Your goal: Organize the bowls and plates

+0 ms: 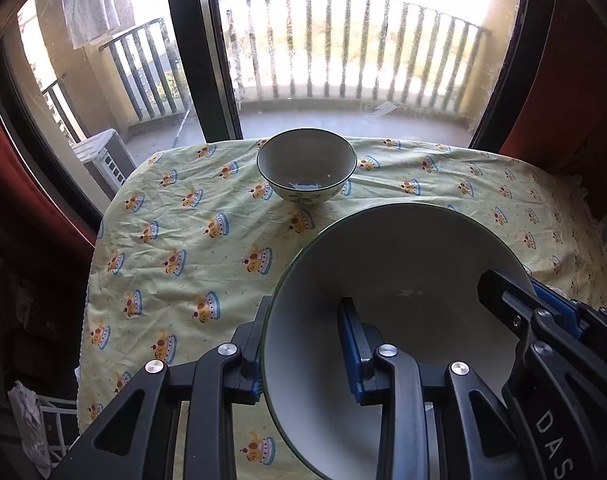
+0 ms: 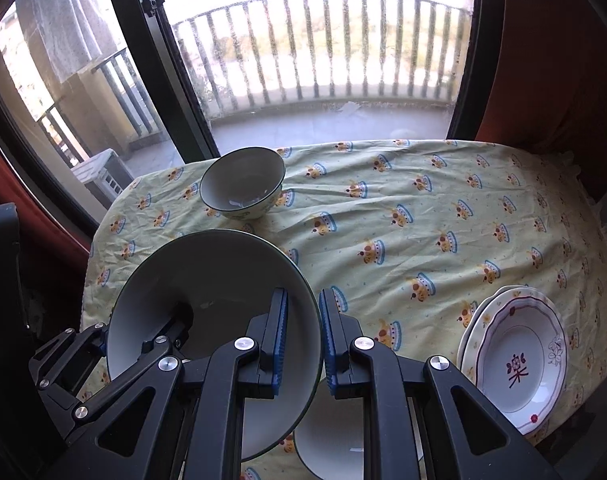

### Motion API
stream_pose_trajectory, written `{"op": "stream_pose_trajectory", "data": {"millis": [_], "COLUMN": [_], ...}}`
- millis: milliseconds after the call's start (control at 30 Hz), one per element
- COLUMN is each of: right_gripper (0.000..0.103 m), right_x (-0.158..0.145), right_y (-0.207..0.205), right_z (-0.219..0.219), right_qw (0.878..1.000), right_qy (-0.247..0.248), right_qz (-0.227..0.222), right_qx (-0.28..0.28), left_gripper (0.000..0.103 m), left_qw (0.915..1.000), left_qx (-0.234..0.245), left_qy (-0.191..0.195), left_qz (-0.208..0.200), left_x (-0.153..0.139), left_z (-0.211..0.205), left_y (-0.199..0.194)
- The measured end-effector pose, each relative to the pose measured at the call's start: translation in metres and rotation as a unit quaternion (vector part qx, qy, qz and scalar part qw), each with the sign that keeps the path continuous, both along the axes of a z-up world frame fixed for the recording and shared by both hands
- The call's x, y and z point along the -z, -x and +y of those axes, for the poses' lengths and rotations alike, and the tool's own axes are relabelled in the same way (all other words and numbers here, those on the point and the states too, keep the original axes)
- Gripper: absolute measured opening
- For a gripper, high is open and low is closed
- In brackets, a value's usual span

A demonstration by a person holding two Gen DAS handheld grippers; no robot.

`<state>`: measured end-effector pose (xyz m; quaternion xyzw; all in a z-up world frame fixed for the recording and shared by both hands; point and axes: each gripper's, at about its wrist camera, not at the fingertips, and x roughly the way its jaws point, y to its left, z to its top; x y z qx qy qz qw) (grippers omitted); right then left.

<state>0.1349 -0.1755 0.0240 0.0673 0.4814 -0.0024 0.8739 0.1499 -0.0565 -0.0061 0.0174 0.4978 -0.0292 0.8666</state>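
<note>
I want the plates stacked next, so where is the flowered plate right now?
The flowered plate lies atop another plate at the tablecloth's near right edge in the right wrist view, right of the right gripper.

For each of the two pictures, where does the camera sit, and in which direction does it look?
Left wrist view: sits on the left claw, looking down across the table toward the balcony window; its fingers clamp the left rim of the big bowl, and the right claw intrudes.
Right wrist view: sits on the right claw, same heading; its fingers clamp the big bowl's right rim; the left claw shows, also stacked plates.
Shared: the big bowl, the small bowl, table, window.
</note>
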Motion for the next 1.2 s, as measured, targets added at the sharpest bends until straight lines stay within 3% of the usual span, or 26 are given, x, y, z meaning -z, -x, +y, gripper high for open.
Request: {"op": "stream_pose_trajectory", "data": {"millis": [633,1200], "right_gripper": [0.019,0.019], "right_x": [0.029,0.069], "right_y": [0.048,0.066], "right_z": [-0.085,-0.099], "right_qw": [1.000,0.997], "right_qy": [0.002,0.004], "right_qz": [0.025,0.071], "right_qx": [-0.005,-0.031], "left_gripper": [0.029,0.029], "left_qw": [0.9996,0.9975], "left_qx": [-0.005,-0.022], "left_qy": [0.013,0.012], "left_qz": [0.026,0.066], "left_x": [0.033,0.073], "left_z": [-0.080,-0.088], "left_y": [0.054,0.074]}}
